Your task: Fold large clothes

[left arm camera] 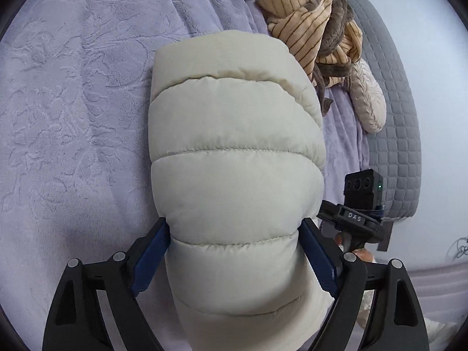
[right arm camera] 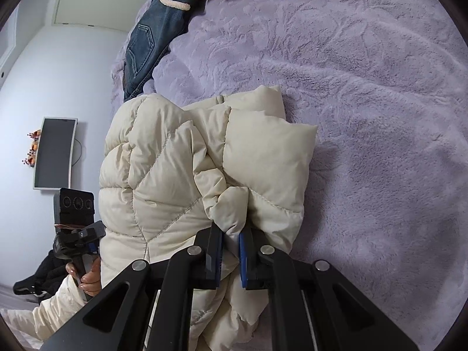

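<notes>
From the left wrist, the left claw (left arm camera: 234,251) stands wide, its blue pads (left arm camera: 152,260) set on either flank of a puffy cream sleeve (left arm camera: 234,134) and denting it a little, so I judge it clasped on that sleeve across its width. The sleeve's long axis runs straight ahead from the claw over the lilac bed (left arm camera: 73,117), toward the far edge where a striped heap (left arm camera: 310,26) lies. The other tool shows just right of the sleeve, near the bed's side. From the right wrist, the right claw (right arm camera: 231,257) is clenched narrow on a pinched fold of the cream jacket (right arm camera: 181,163), with cloth plainly between its pads. The jacket's bulk lies ahead and to the left of this claw, near the bed's (right arm camera: 365,102) left edge, with bare bed to the right. Jeans (right arm camera: 146,44) lie beyond it at that edge. I judge the next fold turns on carrying the sleeve across the jacket's body, and the left claw holds it for that.
</notes>
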`<action>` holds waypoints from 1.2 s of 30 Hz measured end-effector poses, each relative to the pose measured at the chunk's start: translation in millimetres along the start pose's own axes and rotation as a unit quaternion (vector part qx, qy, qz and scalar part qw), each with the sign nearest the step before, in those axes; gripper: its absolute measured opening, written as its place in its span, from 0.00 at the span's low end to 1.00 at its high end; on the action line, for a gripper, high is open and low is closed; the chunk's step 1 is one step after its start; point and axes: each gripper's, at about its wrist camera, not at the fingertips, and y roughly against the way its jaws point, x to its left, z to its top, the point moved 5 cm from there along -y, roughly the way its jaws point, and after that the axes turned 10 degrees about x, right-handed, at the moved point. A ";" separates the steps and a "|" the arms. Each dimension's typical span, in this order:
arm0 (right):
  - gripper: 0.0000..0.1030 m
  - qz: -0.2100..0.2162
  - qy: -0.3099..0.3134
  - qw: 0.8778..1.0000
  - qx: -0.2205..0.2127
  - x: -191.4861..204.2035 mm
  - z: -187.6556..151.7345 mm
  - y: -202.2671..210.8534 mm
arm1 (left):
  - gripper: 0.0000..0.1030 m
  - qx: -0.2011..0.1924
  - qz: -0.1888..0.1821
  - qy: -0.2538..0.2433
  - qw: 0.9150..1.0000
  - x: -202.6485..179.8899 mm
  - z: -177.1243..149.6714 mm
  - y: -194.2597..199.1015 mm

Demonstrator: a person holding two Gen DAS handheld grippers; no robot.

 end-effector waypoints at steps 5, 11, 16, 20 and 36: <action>0.11 -0.008 -0.008 1.000 -0.004 4.1 -2.6 6.8 | 0.87 -0.004 0.059 -0.008 0.998 -6.8 2.1 -14.8; 0.87 -0.028 -0.002 0.999 -0.039 16.2 -23.3 41.8 | 0.87 -0.017 0.077 -0.005 0.997 -9.5 0.2 -17.4; 0.90 -0.004 -0.008 0.999 -0.035 10.4 -39.1 48.4 | 0.87 -0.020 0.082 -0.004 0.996 -9.3 0.7 -17.4; 0.91 0.012 -0.017 1.000 -0.002 0.2 -38.7 25.3 | 0.87 -0.020 0.082 -0.004 0.996 -3.0 -3.6 -13.0; 0.95 0.121 -0.062 0.990 0.039 8.5 -8.1 -49.5 | 0.93 -0.025 0.099 0.011 0.995 0.1 -0.1 -23.3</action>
